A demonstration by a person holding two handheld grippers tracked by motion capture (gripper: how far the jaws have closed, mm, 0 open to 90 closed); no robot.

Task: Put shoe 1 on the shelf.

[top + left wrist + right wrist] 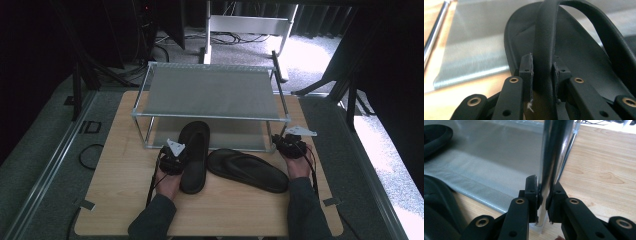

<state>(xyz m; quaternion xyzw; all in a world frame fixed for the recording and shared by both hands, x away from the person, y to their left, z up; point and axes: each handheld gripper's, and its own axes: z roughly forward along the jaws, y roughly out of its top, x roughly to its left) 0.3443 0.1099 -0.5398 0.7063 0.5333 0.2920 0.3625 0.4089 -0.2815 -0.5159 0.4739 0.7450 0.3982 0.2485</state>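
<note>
Steadying the two-tier metal mesh shoe rack [210,92] by its near-right chrome leg [551,157], clamped in our right gripper [543,192], we grip the strap [544,50] of the black rubber flip-flop [195,155] in our left gripper [543,72], toe on the lower shelf.

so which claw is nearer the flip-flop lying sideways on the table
Left. The left claw is beside the sideways flip-flop, clamped on the strap of the other flip-flop right next to it. The right claw sits past its far end, clamped on the shoe rack's front leg.

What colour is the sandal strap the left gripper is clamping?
Black strap, clearest in the left gripper view.
</note>
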